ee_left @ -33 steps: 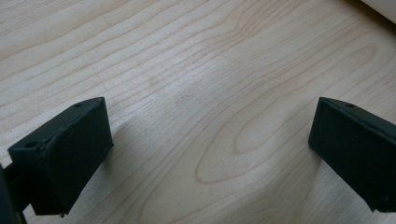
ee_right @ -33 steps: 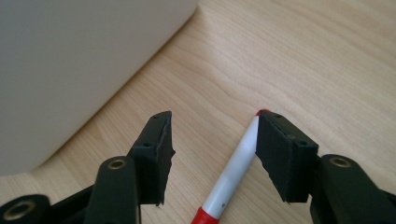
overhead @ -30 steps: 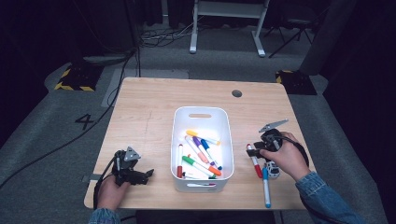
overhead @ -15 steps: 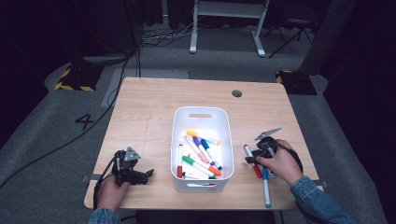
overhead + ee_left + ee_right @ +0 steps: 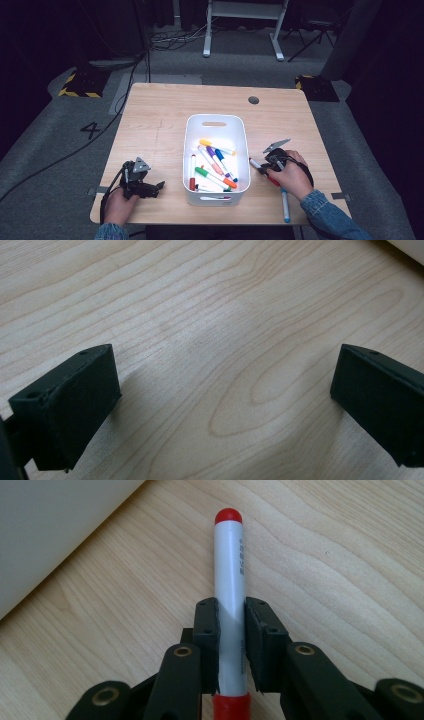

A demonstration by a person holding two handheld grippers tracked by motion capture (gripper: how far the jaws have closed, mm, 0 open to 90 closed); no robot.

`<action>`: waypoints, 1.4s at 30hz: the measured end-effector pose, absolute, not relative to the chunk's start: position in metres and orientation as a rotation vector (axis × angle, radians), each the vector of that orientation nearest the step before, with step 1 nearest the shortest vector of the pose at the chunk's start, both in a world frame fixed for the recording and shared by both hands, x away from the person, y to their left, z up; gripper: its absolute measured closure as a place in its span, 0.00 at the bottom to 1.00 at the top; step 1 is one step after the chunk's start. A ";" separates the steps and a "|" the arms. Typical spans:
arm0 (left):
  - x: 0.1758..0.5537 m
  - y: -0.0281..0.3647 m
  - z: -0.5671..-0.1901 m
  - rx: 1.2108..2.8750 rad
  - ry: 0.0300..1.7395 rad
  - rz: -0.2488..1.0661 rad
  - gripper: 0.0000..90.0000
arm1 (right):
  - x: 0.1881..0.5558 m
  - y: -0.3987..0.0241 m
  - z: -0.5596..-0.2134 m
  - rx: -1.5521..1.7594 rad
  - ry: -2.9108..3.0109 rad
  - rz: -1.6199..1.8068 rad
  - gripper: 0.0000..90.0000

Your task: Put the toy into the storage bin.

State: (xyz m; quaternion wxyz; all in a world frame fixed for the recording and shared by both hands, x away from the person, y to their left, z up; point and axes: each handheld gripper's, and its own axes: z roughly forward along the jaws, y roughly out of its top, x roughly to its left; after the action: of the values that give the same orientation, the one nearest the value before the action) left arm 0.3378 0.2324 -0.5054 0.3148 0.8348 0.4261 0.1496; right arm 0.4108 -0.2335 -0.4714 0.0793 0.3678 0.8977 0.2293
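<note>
Clamping the red marker [image 5: 230, 605] across its white barrel, the right gripper [image 5: 231, 645] low over the wooden table [image 5: 160, 125], pads pressed on both sides after the jaws have just been closing on it. Long axis of the marker in line with the jaws in the right gripper view: red end tip pointing straight away from the camera, red cap at the near end just below the pads. Barrel lying flat on the wood, near the outer wall of the white bin [image 5: 50, 530] at upper left of that view.

From the high view, same red marker [image 5: 256, 165] just right of the white bin [image 5: 216, 122], running on a diagonal, far end toward the bin, near end under the right gripper [image 5: 265, 169]. Blue marker [image 5: 285, 204] close by on the table, long axis roughly toward the table's near edge, partly beneath the hand.

Resting at the table's near left corner, well apart from the bin, the left gripper [image 5: 150, 189]; jaws spread wide in the left gripper view [image 5: 225, 405], bare wood between them, nothing grasped.
</note>
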 end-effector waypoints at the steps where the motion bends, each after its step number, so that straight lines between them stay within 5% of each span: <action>1: 0.338 0.232 -0.505 2.200 1.123 0.394 0.00 | 0.411 -0.233 -0.472 1.099 2.686 0.692 0.86; 42: 0.337 0.232 -0.506 2.194 1.132 0.388 0.00 | 0.394 -0.232 -0.384 1.066 2.704 0.959 0.86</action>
State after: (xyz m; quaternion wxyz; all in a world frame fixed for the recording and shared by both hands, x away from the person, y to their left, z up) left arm 0.3368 0.2315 -0.5055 0.3159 0.8330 0.4297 0.1475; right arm 0.3941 -0.2324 -0.3841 0.0406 0.3480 0.8827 0.3131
